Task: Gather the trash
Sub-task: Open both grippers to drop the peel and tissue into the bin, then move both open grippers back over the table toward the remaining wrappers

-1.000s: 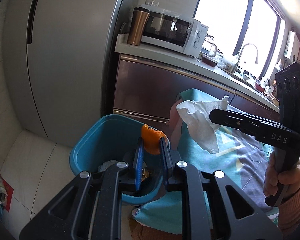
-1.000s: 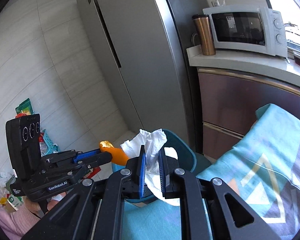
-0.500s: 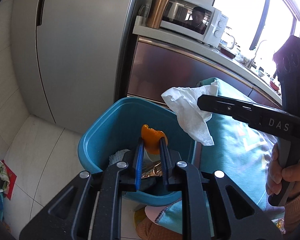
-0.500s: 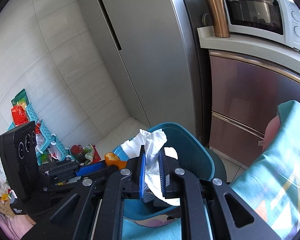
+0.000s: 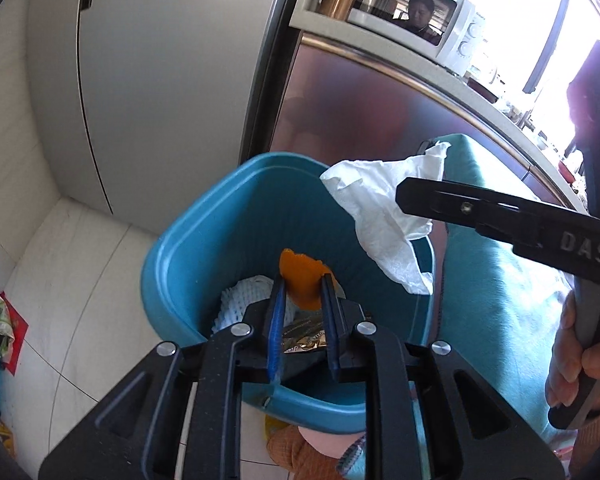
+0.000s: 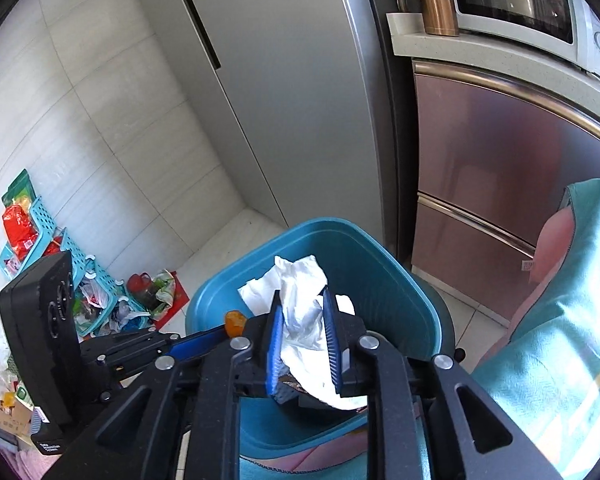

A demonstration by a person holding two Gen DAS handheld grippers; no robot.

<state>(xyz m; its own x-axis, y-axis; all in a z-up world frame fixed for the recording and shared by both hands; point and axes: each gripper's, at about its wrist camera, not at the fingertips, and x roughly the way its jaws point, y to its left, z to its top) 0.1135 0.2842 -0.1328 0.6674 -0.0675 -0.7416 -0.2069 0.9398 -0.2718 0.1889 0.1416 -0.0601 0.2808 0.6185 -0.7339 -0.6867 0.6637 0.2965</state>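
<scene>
Item: disposal of two pieces of trash over one bin.

Left gripper [image 5: 303, 286]: jaws drawn close, pinching one piece of orange peel [image 5: 301, 276] between the blue pads. The peel is held above the open mouth of the teal bin [image 5: 188, 240], which lies directly below and ahead of the fingertips.

Right gripper [image 6: 302, 312]: one crumpled white tissue [image 6: 296, 280] stands between its pads. These jaws have just been opening; the tissue is still lodged between them, though whether it is still being pressed cannot be told with certainty. The bin's interior lies under and ahead of this gripper too.

Step in hand, judged: release of both pieces into the bin. It would be done well if each gripper were kept over the bin's hollow, clear of the rim, and the jaws were spread fully so that nothing clings. The tissue is light and may catch on the ribbed pads; a slight shake or a lower drop may be needed. The peel, being denser, should fall straight.

Count:
- grippers: two
- bin: one
- orange peel: one piece
- held tissue: one
- trash already in the bin, below the left gripper: one white netted piece [image 5: 240, 300] and one dark wrapper [image 5: 302, 334]
- person's hand [image 5: 576, 360] on the right gripper's handle: one
</scene>
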